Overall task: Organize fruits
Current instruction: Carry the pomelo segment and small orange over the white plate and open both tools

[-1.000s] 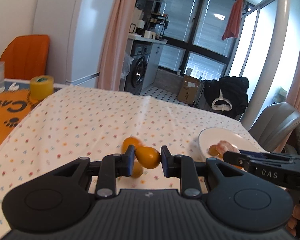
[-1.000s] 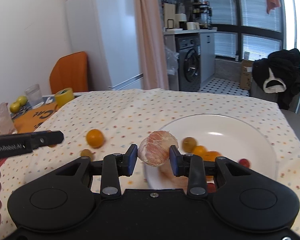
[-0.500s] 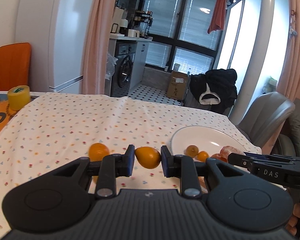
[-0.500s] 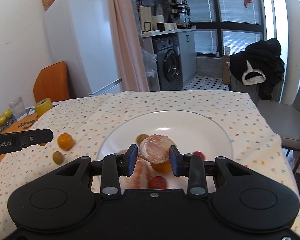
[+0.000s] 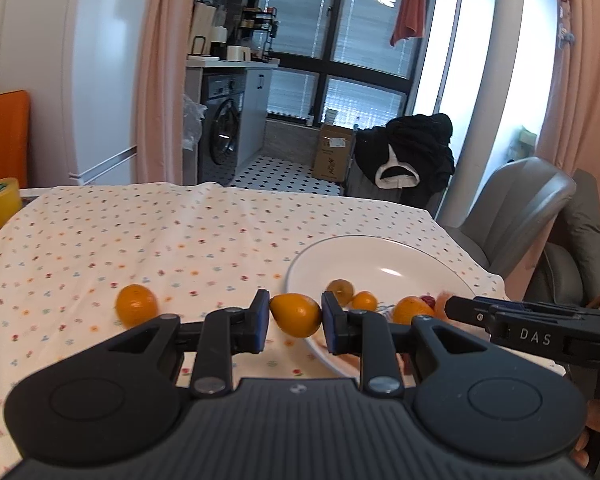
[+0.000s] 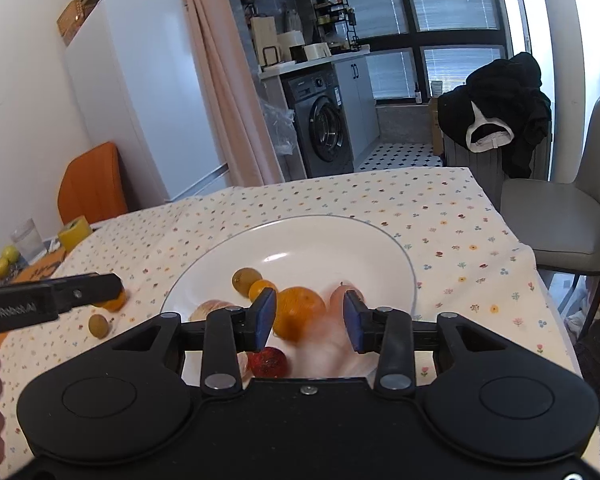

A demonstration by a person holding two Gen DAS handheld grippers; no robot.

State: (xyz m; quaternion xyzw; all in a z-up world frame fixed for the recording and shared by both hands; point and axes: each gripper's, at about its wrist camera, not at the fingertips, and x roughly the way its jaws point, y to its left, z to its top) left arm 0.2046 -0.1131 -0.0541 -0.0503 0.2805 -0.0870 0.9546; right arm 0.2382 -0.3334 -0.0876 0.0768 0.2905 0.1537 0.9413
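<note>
A small orange fruit (image 5: 296,315) is clamped between the left gripper's (image 5: 293,318) fingers, above the tabletop (image 5: 148,240) just beside the white plate's (image 5: 400,252) rim. The right gripper (image 6: 310,316) has its fingers apart over the plate; a pale blur beneath them is hard to make out. The gripper bodies hide the near plate. A flowered cloth covers the tabletop; a washing machine (image 6: 326,128) stands behind. Only the right view shows a small green fruit (image 6: 98,325) on the cloth.
</note>
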